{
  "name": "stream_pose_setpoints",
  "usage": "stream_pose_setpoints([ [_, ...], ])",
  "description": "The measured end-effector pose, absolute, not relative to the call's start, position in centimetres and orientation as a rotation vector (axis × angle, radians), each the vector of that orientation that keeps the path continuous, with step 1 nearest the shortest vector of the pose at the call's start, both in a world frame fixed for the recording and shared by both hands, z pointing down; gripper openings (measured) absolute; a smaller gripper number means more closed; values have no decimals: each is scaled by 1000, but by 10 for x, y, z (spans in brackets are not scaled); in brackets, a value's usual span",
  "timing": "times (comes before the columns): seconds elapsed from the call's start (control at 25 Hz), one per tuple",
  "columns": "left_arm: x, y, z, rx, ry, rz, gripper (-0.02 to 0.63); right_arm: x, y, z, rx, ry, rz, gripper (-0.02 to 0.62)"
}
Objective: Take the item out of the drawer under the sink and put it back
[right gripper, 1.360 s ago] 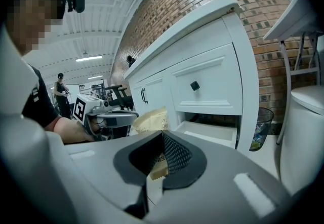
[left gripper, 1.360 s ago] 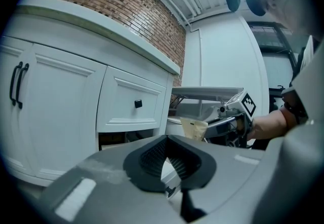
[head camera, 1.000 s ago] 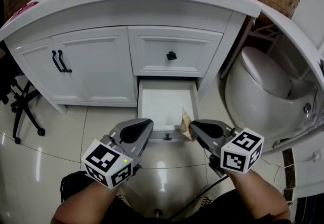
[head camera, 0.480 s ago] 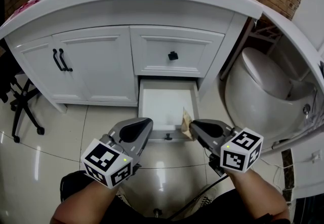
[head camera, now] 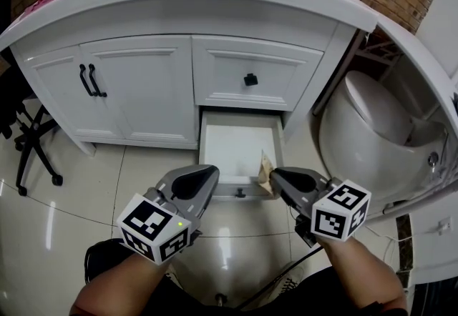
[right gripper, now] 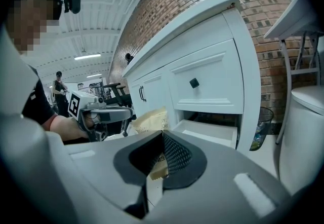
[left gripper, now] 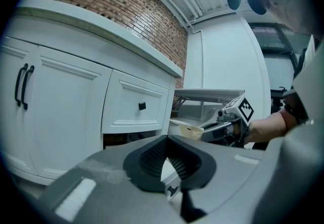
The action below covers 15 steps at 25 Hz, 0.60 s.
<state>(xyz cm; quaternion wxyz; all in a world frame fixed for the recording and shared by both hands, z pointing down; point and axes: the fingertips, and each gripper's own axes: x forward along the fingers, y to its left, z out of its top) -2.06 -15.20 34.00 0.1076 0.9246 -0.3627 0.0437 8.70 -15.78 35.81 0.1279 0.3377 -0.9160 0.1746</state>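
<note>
In the head view, the open drawer sits at lower centre with its white floor bare. Just right of its front edge, the right gripper pinches a small tan packet, which stands over the drawer's near right corner. The left gripper hangs to the left of that.

In the left gripper view, its jaws meet at lower centre with nothing between them. The packet shows right of centre, held out by the other gripper.

In the right gripper view, the jaws are clamped on the packet's bottom strip, and the rest rises above their tips at centre left. The packet looks thin, light and crinkly, more likely to crease than to slip, so a flat edge seems the best place to hold it.
</note>
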Motion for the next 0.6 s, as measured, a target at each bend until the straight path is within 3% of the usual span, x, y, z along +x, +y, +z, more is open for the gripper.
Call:
stream_pose_setpoints([
  [0.6,-27,-159,337,2714,-1100,100,6,66,-241,371,966,-2422,216,11],
])
